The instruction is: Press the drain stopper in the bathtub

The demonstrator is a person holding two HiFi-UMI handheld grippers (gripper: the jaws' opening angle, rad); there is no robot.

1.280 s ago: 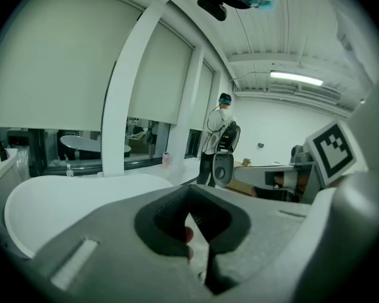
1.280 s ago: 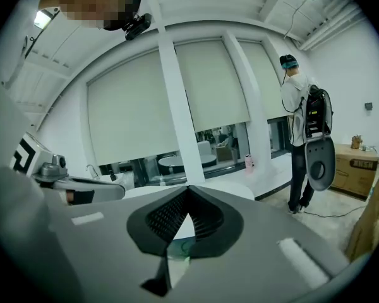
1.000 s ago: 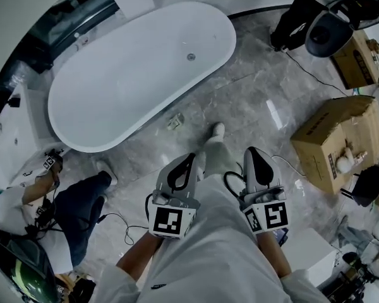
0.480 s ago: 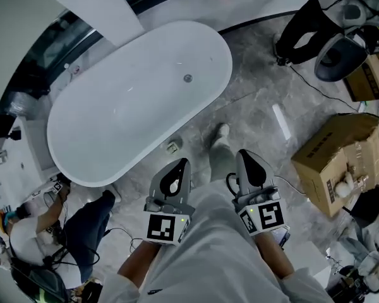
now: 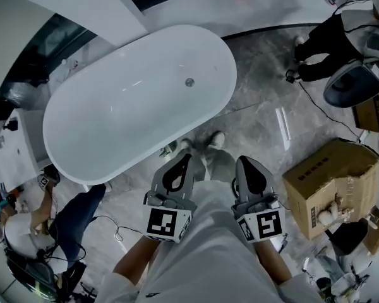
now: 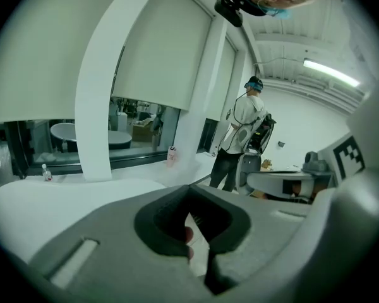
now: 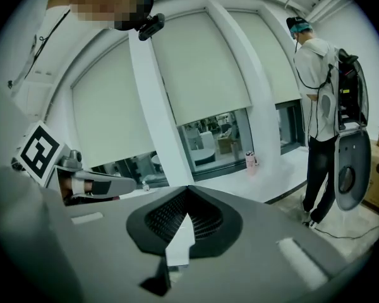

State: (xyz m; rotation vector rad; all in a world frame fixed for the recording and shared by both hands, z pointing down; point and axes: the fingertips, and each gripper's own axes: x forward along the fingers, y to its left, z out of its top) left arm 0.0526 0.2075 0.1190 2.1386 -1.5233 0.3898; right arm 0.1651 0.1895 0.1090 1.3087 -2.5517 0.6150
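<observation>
Fingers point(image 6: 101, 232) of left gripper point(image 5: 187, 158) and right gripper point(image 5: 242, 161) meet, empty; drain stopper point(image 5: 189, 82) lies well beyond their tips in bathtub point(image 5: 114, 125): best descend vertically, pressing its centre.

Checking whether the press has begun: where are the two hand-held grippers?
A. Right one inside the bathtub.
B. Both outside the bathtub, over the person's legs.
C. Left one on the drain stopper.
B: the head view shows the left hand-held gripper and right hand-held gripper side by side over the person's legs, outside the bathtub, with the drain stopper untouched.
</observation>
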